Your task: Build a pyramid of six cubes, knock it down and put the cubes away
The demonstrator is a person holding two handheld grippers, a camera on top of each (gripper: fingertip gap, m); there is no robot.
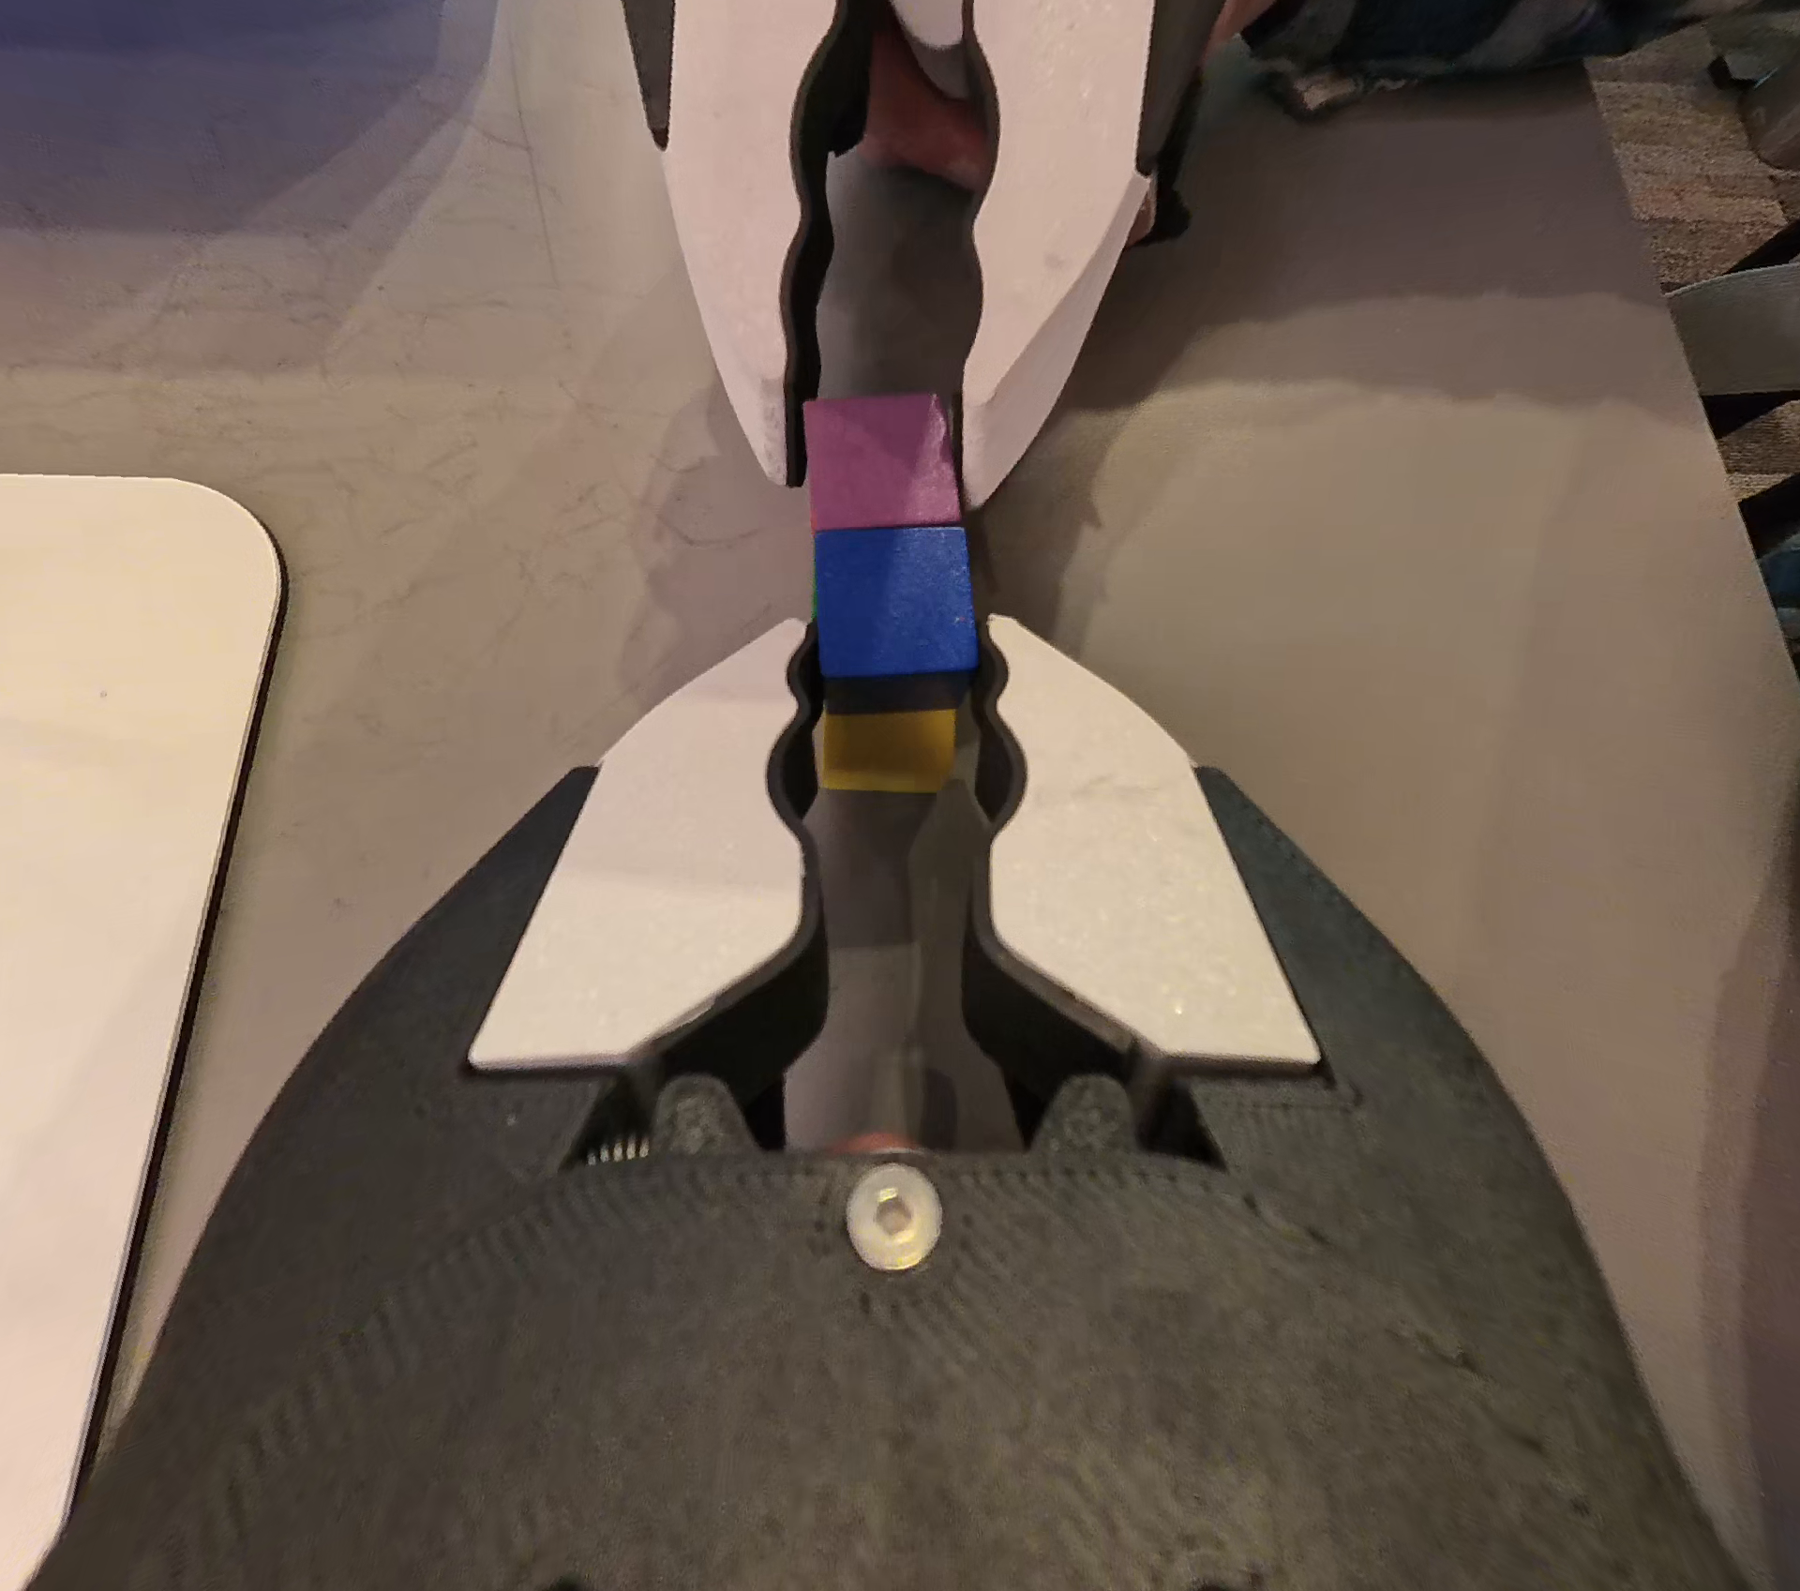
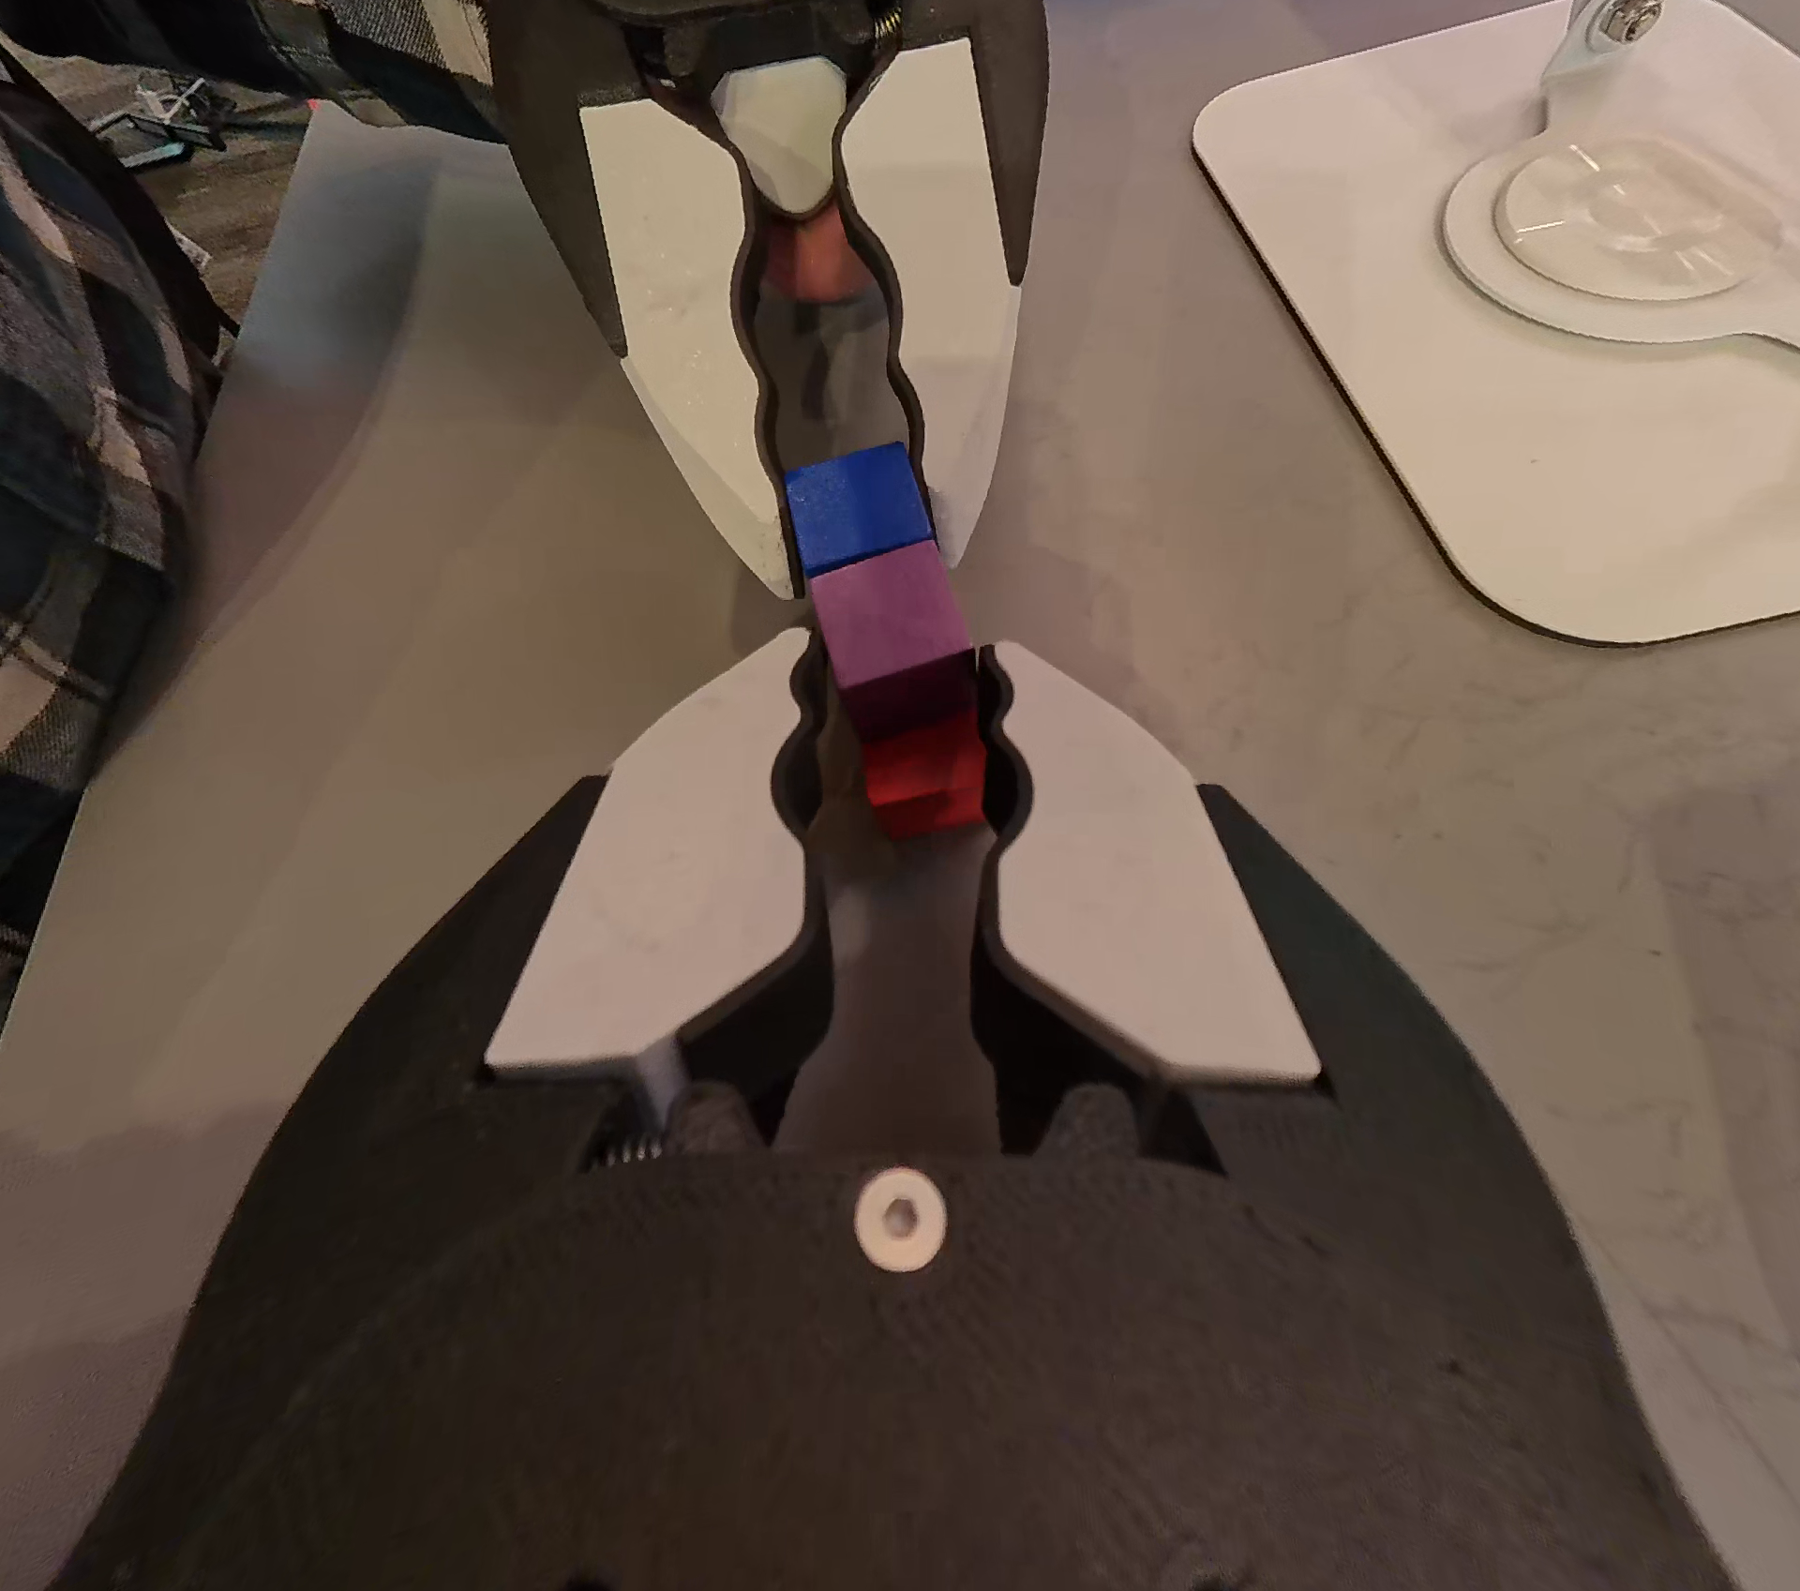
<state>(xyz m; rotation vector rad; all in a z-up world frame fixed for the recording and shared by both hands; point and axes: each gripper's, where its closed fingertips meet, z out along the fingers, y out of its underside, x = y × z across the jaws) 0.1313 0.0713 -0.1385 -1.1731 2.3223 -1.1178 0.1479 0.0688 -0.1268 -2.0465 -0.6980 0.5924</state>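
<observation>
Two grippers face each other over the grey table [image 1: 390, 336], the left gripper [image 1: 894, 648] clamped on the blue cube [image 1: 891, 599], the right gripper [image 2: 901, 668] on the purple cube [image 2: 891, 629]. Both cubes touch, side by side above lower cubes. Best to settle them level, then release one side at a time.

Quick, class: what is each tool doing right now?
Left tool: closed on the blue cube.
Right tool: closed on the purple cube.

4 cubes visible, maybe more hidden: purple [image 1: 881, 463], blue [image 1: 894, 601], yellow [image 1: 884, 750], red [image 2: 920, 775]; 2 claws.
</observation>
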